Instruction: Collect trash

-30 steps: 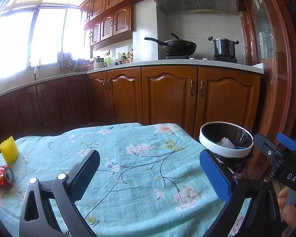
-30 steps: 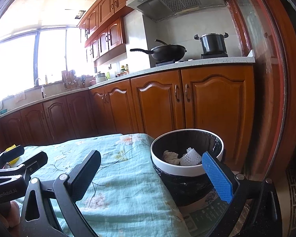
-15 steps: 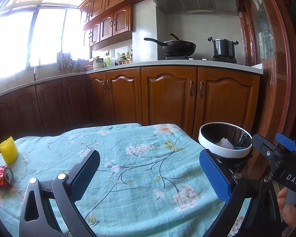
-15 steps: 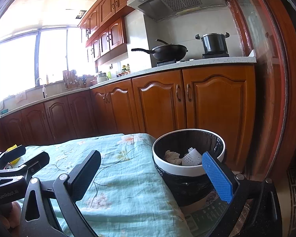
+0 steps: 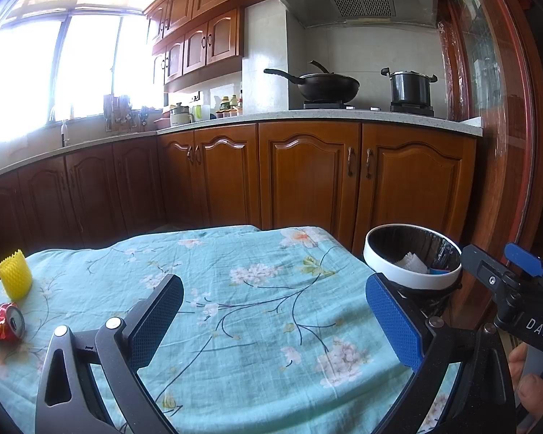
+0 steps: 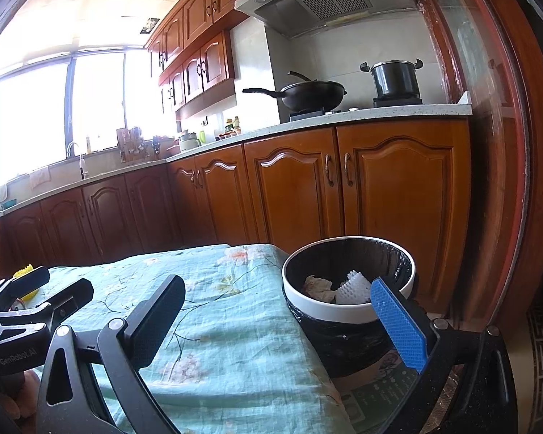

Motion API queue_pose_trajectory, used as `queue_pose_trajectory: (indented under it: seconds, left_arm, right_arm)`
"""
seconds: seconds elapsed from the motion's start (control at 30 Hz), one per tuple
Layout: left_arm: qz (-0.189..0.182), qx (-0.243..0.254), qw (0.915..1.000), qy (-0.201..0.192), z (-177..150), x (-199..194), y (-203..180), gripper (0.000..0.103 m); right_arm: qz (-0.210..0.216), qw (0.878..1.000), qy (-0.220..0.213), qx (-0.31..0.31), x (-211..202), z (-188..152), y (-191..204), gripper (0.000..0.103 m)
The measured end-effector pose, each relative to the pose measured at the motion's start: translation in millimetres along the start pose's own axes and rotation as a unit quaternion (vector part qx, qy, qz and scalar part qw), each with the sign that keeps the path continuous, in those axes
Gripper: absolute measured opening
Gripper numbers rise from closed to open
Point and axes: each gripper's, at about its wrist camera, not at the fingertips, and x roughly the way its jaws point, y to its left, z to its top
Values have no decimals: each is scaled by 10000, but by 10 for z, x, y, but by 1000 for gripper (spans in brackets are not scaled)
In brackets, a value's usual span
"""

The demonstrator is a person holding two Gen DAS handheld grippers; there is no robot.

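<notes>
Left wrist view: left gripper (image 5: 273,309) released, empty. Crushed can (image 5: 3,322) and yellow foam sleeve (image 5: 15,279) lie far left of it on the table (image 5: 235,289). Right gripper (image 6: 278,313) released beside the bin (image 6: 347,311). Recommended: swing left, straddle the can, clench squarely.

Left tool (image 5: 275,311) jaws wide apart, nothing held, right tool (image 6: 278,316) likewise
</notes>
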Motion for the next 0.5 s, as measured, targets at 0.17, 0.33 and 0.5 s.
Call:
queue_pose_trajectory:
  seconds: [0.17, 0.33, 0.5]
  left_arm:
    - [4, -7, 10000, 5, 3, 1, -2, 102]
    - [0, -6, 10000, 17, 1, 6, 2, 102]
    - [-20, -48, 10000, 40, 9, 17, 40, 102]
  right_arm:
    - [18, 10000, 1, 8, -6, 2, 14, 103]
    - [31, 10000, 14, 14, -3, 5, 30, 103]
    - [91, 9999, 90, 71, 19, 13, 52, 103]
